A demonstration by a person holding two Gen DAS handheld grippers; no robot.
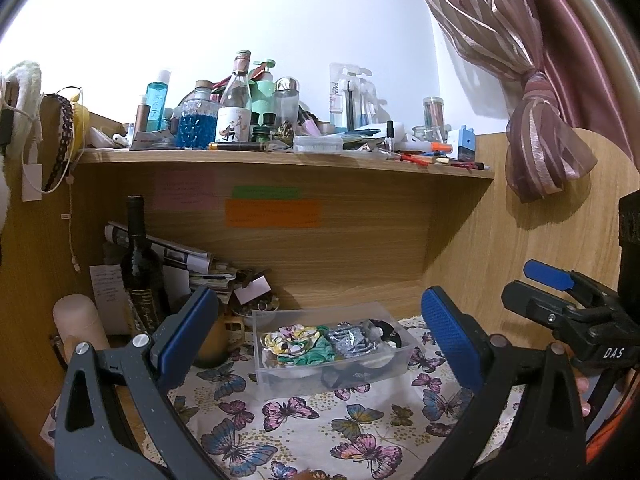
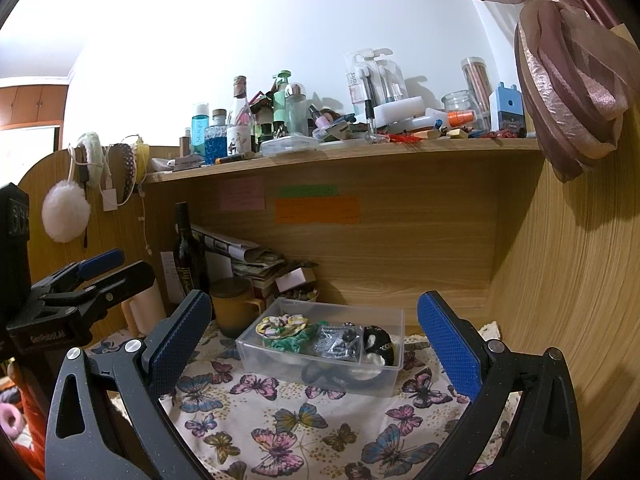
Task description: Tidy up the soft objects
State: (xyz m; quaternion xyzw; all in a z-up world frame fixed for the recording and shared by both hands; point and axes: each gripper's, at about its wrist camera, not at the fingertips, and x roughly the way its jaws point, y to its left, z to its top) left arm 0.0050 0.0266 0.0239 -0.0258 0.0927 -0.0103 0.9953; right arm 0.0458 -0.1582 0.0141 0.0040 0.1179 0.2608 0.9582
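Note:
A clear plastic box (image 1: 280, 376) (image 2: 276, 364) stands on the butterfly cloth (image 1: 304, 432) (image 2: 280, 432). In it lie several soft hair scrunchies: a floral yellow one (image 1: 290, 338) (image 2: 282, 325), a green one (image 1: 320, 354) (image 2: 294, 342), a silver-grey one (image 1: 352, 340) (image 2: 336, 342) and a black one (image 1: 384, 330) (image 2: 378, 342). My left gripper (image 1: 320, 344) is open and empty, held back from the box. My right gripper (image 2: 316, 342) is open and empty, also short of the box. Each gripper shows at the other view's edge.
A dark wine bottle (image 1: 140, 264) (image 2: 188, 256), a brown mug (image 2: 234, 306), a pale cylinder (image 1: 78, 326) and stacked papers (image 1: 200, 268) crowd the back left. A cluttered shelf (image 1: 280, 156) (image 2: 360, 148) hangs above. Wooden side walls and a curtain (image 1: 536, 148) stand right.

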